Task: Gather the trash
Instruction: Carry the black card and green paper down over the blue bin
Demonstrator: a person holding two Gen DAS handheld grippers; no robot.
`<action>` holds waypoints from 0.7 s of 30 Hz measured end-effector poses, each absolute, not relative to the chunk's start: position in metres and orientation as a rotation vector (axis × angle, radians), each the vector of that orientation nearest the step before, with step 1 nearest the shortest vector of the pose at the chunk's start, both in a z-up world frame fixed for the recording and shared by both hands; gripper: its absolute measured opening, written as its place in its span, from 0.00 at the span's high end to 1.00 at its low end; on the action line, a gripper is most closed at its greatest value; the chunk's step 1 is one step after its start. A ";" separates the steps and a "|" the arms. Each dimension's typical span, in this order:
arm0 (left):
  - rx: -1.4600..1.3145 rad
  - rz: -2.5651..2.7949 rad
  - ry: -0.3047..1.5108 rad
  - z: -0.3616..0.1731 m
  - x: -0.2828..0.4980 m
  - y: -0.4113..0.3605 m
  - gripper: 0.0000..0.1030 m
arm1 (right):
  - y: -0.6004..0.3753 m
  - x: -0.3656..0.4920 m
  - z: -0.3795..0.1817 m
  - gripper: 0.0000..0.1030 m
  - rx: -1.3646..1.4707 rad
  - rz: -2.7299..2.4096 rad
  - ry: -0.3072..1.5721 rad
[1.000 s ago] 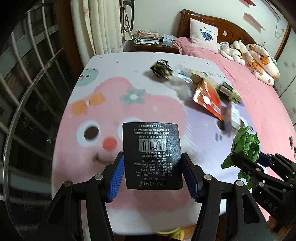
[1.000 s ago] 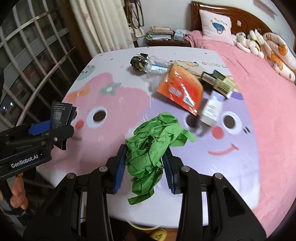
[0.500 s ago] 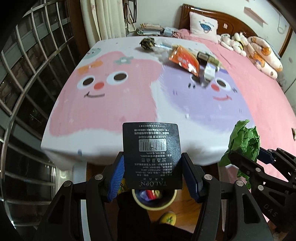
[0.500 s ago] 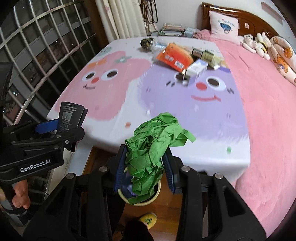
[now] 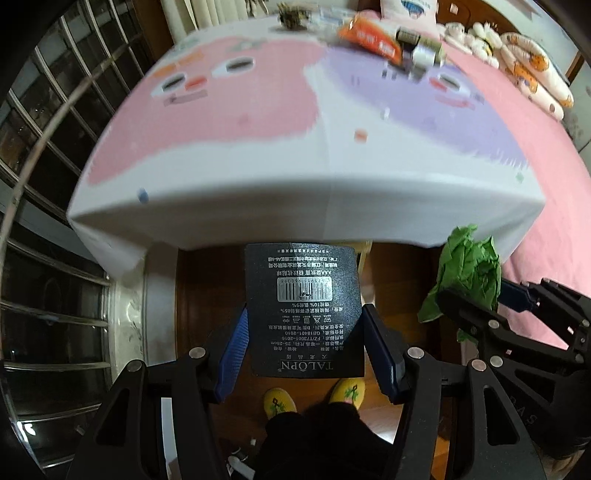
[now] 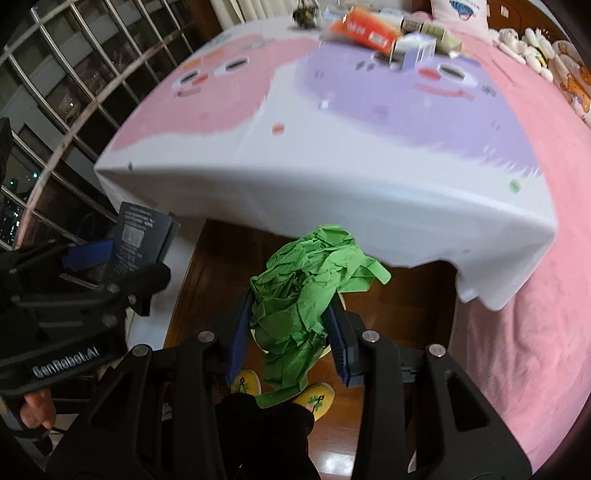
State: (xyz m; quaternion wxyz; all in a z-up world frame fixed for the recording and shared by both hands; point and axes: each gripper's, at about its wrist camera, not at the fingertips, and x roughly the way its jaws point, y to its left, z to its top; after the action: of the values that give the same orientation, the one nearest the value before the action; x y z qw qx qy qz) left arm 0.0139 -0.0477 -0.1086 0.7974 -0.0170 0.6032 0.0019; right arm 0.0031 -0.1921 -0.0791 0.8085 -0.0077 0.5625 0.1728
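Left gripper [image 5: 303, 332], right gripper [image 6: 288, 325], lowered off bed [image 5: 295, 177]

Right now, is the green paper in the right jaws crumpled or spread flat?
Crumpled. The green paper is a creased wad pinched between the right gripper jaws, with loose ends hanging below them above the wooden floor.

A cartoon-print sheet [image 5: 229, 133] covers the bed [image 5: 554, 177]; an orange packet [image 6: 364, 31], boxes [image 6: 424, 44] and wrappers lie near its far edge.
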 end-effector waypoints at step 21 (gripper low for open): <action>-0.034 -0.083 1.426 -0.363 0.028 -0.033 0.41 | -0.169 0.015 -0.344 0.65 0.074 0.232 1.365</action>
State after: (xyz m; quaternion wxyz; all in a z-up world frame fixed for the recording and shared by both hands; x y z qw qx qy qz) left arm 0.0284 -0.0326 -0.3626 0.7555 -0.0157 0.6539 -0.0380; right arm 0.0146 -0.1689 -0.3444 0.7691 0.0343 0.6293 0.1068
